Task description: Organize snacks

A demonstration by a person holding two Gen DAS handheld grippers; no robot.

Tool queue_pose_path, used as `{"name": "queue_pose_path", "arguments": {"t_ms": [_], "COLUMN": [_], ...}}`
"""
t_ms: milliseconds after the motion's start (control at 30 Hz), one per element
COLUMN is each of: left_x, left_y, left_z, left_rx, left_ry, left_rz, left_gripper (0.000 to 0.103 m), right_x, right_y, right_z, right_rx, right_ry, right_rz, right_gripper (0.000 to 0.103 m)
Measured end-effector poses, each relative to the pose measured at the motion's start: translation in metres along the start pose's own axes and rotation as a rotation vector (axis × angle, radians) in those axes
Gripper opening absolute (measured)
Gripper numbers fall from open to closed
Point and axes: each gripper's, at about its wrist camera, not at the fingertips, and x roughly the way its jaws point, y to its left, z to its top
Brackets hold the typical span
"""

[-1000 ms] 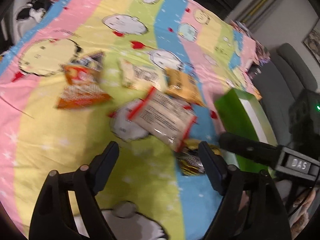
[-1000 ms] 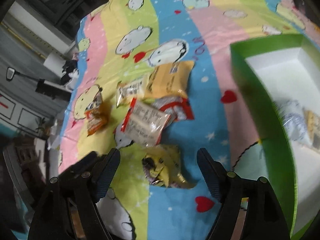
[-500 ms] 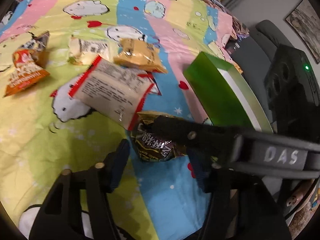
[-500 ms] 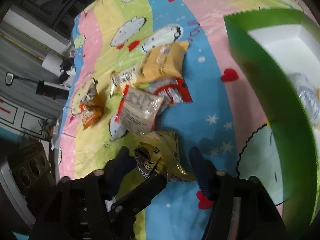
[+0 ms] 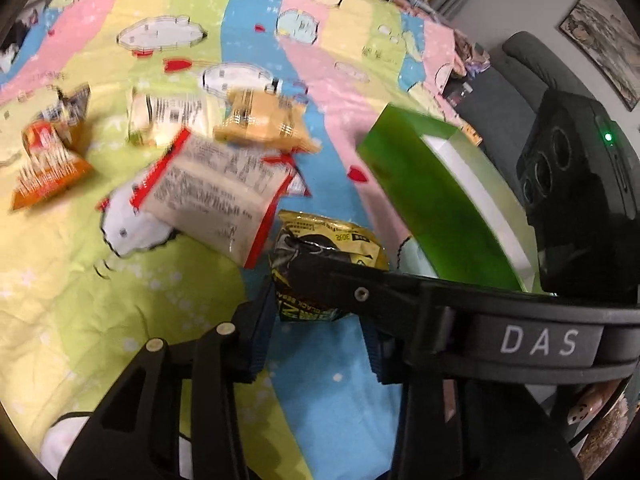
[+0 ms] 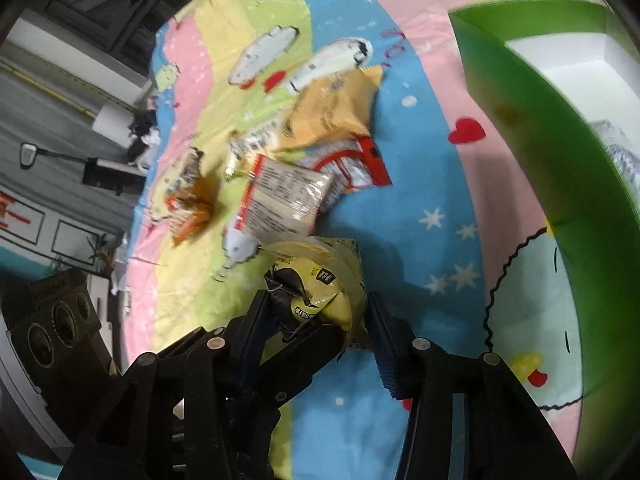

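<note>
A crumpled yellow and black snack packet [image 5: 324, 240] [image 6: 316, 276] lies on the striped cartoon cloth [image 5: 120, 300]. Both grippers have it between their fingers, and both sets of jaws are closing. My left gripper [image 5: 316, 320] presses its near edge, and one of its fingers [image 6: 308, 344] crosses under the packet in the right wrist view. My right gripper [image 6: 320, 320] squeezes it from both sides, and its finger [image 5: 360, 292] lies across the packet in the left wrist view. The green box [image 5: 432, 208] [image 6: 532, 152] stands open just to the right.
More snacks lie beyond: a white packet with red edges [image 5: 216, 196] [image 6: 284, 200], a tan packet [image 5: 260, 120] [image 6: 336, 112], a pale packet [image 5: 168, 116] and an orange packet [image 5: 44, 168] [image 6: 188, 212]. A silver packet [image 6: 616, 148] lies inside the box. A grey sofa [image 5: 520, 68] stands past the cloth.
Both grippers moved in on the yellow and black packet and their jaws narrowed from wide apart to pressing on it. The packet now looks crumpled.
</note>
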Motion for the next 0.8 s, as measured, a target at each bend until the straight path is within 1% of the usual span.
{"name": "queue_pose_path", "arguments": {"t_ms": [133,267,400,600,800], "left_x": [-0.018,-0.042,-0.050,-0.038,-0.017], "left_y": [-0.014,-0.038,-0.059,-0.093,-0.121], "left_z": [0.009,0.026,0.041,0.057,0.071], "left_rx": [0.034,0.104,0.144,0.204,0.262], "left_ry": [-0.064,-0.153,-0.206,-0.226,-0.206], "left_rz": [0.012,0.040,0.034,0.025,-0.009], "left_gripper": [0.039,0.038,0.038,0.038,0.037], "right_x": [-0.026,-0.056,-0.085,-0.117,-0.136], "right_y": [0.014,0.026,0.030,0.009,-0.019], "right_z": [0.004,0.013,0.022,0.033,0.043], "right_rx": [-0.049,-0.093,-0.123,-0.116,-0.056], "right_ry": [-0.063,-0.139,-0.215,-0.297,-0.353], "right_rz": [0.022,0.051,0.063,0.060,0.042], "right_gripper": [0.050,0.050,0.050,0.050,0.050]}}
